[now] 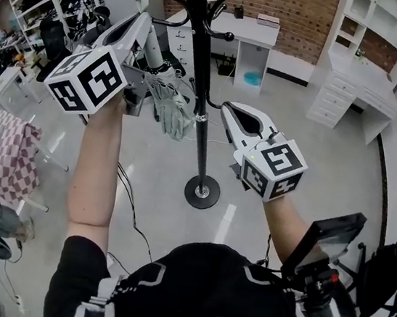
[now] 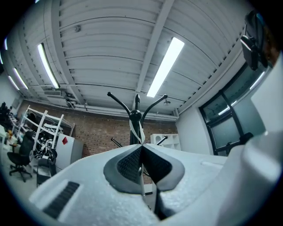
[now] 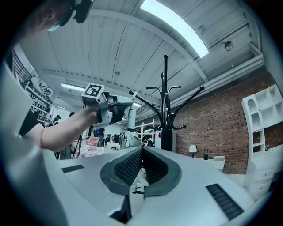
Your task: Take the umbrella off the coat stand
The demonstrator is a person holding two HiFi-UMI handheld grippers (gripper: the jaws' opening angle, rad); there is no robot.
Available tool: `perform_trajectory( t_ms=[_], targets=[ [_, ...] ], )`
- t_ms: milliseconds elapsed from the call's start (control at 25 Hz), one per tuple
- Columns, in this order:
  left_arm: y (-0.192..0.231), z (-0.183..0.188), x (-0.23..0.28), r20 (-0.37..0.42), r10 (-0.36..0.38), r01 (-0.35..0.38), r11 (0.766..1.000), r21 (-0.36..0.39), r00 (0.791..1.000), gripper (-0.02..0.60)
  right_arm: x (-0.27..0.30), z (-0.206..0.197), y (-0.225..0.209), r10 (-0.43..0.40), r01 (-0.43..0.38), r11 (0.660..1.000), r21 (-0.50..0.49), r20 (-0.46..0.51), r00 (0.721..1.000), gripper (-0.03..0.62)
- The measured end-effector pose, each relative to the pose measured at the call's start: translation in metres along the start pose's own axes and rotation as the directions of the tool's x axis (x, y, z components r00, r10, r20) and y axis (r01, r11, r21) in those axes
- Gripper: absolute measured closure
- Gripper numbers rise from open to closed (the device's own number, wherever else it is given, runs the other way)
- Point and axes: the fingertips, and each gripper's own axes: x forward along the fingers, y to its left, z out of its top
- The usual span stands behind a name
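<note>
We see the coat stand [image 1: 200, 81] cut off at the head view's top edge. The left gripper [image 2: 141, 149] hides most of the umbrella [image 1: 170, 108] in its own view.

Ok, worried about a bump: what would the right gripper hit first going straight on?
Likely the folded grey umbrella, just left of the right gripper's line; the black metal coat-stand pole stands slightly right. Depth is unclear.

Your left gripper [image 1: 141, 20] sits just left of the tall black metal coat stand [image 1: 200, 81]. The folded grey fabric umbrella [image 1: 170, 106] hangs below the gripper, beside the pole. Your right gripper [image 1: 229, 110] is just right of the pole. A white desk [image 1: 247, 28] stands behind.
</note>
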Motion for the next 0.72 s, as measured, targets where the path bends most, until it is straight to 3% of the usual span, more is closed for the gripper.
perform_trajectory(
  t_ms=[720],
  targets=[
    [-0.008, 0.034, -0.038, 0.056, 0.09, -0.093, 0.995, 0.049, 0.994, 0.569, -0.024, -0.002, 0.001, 0.074, -0.074, 0.997, 0.01, 0.006, 0.997, 0.591]
  ],
)
